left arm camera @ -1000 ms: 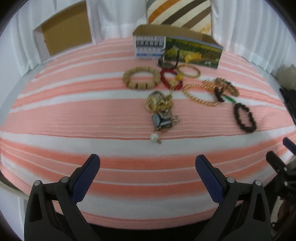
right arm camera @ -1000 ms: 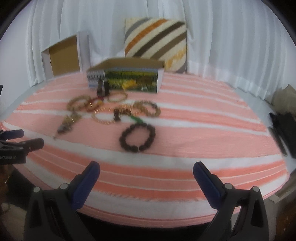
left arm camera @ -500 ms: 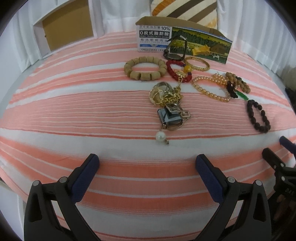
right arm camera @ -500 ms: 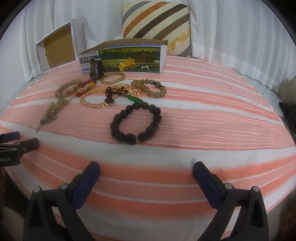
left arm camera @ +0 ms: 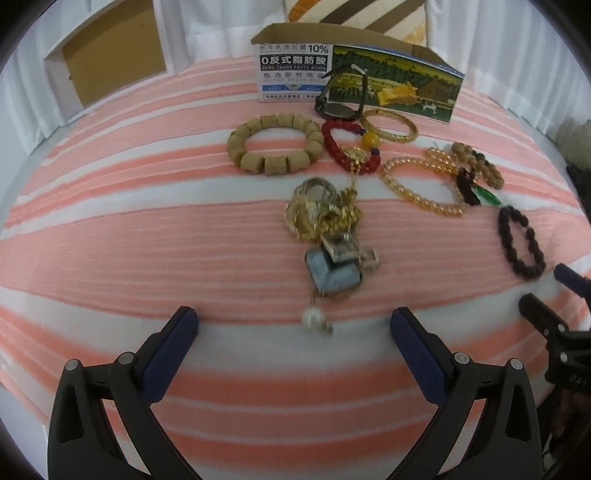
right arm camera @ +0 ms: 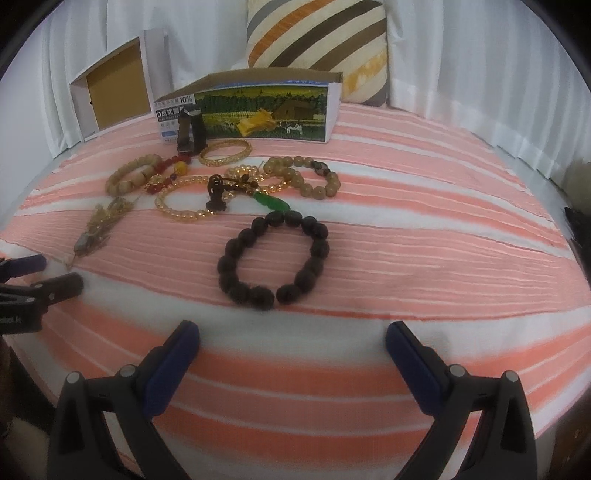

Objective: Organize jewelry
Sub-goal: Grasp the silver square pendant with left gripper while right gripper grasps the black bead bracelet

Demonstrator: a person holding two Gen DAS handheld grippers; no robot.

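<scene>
Both spread, empty, the left gripper (left arm camera: pixel 293 334) nears the pearl pendant (left arm camera: pixel 312 318) — right gripper (right arm camera: pixel 291 339) nears the dark bracelet (right arm camera: pixel 272 258).

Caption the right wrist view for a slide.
Open right claw faces a dark round-bead bracelet on the pink-and-white striped cloth.

striped pillow (left arm camera: pixel 354 14) cut off at top, tangled gold chains (left arm camera: pixel 325 212) too knotted to separate
</scene>
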